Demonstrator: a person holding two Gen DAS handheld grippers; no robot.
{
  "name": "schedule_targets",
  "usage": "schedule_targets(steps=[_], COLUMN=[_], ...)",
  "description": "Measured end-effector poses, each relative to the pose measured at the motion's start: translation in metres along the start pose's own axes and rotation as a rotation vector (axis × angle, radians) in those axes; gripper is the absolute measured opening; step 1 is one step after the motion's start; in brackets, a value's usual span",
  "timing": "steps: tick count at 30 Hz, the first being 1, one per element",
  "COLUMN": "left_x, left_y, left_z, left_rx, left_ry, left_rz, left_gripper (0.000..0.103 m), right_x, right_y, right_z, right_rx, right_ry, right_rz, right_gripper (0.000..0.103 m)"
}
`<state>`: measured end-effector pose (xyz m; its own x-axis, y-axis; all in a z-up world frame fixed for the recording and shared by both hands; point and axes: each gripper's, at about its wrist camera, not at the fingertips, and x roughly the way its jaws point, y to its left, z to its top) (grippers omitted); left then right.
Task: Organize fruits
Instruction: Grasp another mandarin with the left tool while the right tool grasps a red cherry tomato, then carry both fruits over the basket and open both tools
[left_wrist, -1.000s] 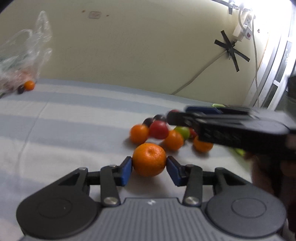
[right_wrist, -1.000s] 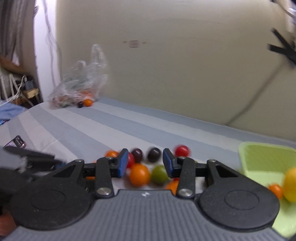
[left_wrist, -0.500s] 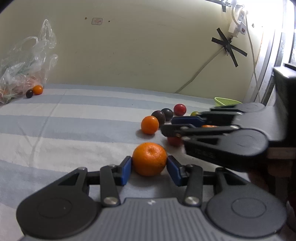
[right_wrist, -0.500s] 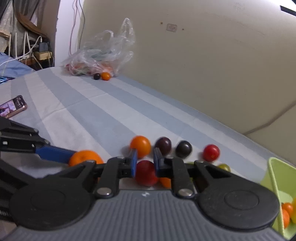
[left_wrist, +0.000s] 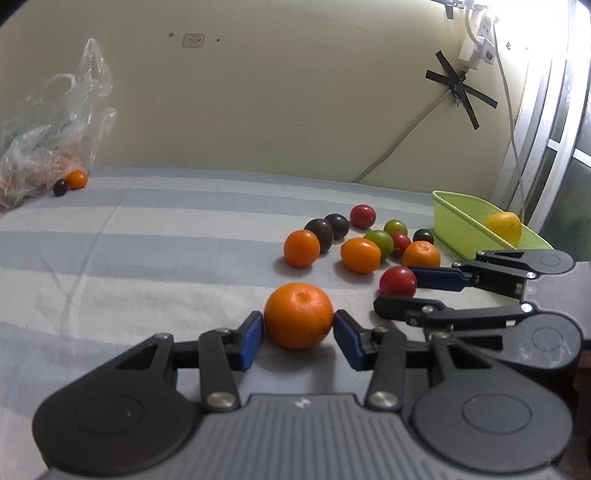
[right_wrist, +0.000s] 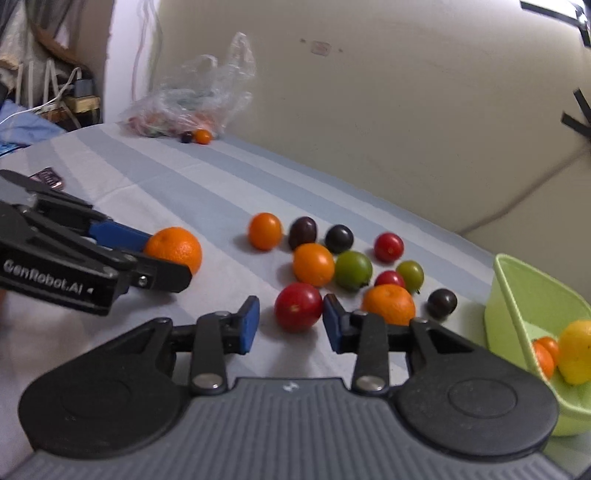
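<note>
My left gripper (left_wrist: 298, 332) is shut on a large orange (left_wrist: 298, 315), low over the striped cloth; both pads touch it. It also shows in the right wrist view (right_wrist: 173, 249). My right gripper (right_wrist: 290, 325) is open, its pads either side of a red tomato (right_wrist: 298, 306) with gaps on both sides; the tomato also shows in the left wrist view (left_wrist: 398, 280). A cluster of orange, green, red and dark fruits (right_wrist: 332, 258) lies beyond. A green bin (right_wrist: 517, 295) at the right holds a yellow lemon (right_wrist: 576, 350) and a small orange fruit.
A clear plastic bag (left_wrist: 44, 147) with fruit lies at the far left by the wall, with a small orange and a dark fruit (left_wrist: 61, 187) beside it. A phone (right_wrist: 48, 177) lies on the cloth at the left. A wall rises behind.
My right gripper has opened wider around the red tomato and drawn back to the right of my left gripper. My left gripper still holds the orange.
</note>
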<state>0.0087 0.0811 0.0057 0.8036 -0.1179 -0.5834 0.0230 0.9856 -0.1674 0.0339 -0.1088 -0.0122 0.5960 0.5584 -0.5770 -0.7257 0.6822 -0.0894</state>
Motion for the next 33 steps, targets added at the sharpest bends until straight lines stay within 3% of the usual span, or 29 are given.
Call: schedule_targets(steps=[1, 4, 8, 15, 20, 30, 33], left_x=[0.000, -0.001, -0.005, 0.019, 0.056, 0.104, 0.111], left_y=[-0.001, -0.006, -0.031, -0.107, -0.163, -0.204, -0.204], left_z=[0.001, 0.009, 0.022, 0.058, 0.078, 0.086, 0.087], left_rx=[0.002, -0.008, 0.037, 0.151, 0.205, 0.248, 0.244], left_ry=[0.001, 0.009, -0.024, -0.026, 0.005, 0.063, 0.063], left_rz=[0.006, -0.041, -0.104, -0.268, -0.325, -0.264, -0.236], left_gripper=[0.041, 0.041, 0.041, 0.041, 0.041, 0.042, 0.043], right_x=[-0.001, -0.013, -0.049, -0.099, -0.110, -0.105, -0.108], right_y=[-0.004, -0.013, -0.016, -0.065, -0.106, -0.136, -0.136], right_z=[-0.001, -0.004, -0.013, -0.041, -0.056, -0.072, -0.075], right_rx=[0.025, 0.102, 0.112, 0.234, 0.328, 0.373, 0.373], right_ry=[0.000, -0.018, -0.114, -0.210, -0.219, -0.255, -0.269], right_rz=[-0.004, 0.015, -0.035, -0.217, -0.318, -0.399, -0.421], right_gripper=[0.031, 0.030, 0.030, 0.030, 0.030, 0.032, 0.040])
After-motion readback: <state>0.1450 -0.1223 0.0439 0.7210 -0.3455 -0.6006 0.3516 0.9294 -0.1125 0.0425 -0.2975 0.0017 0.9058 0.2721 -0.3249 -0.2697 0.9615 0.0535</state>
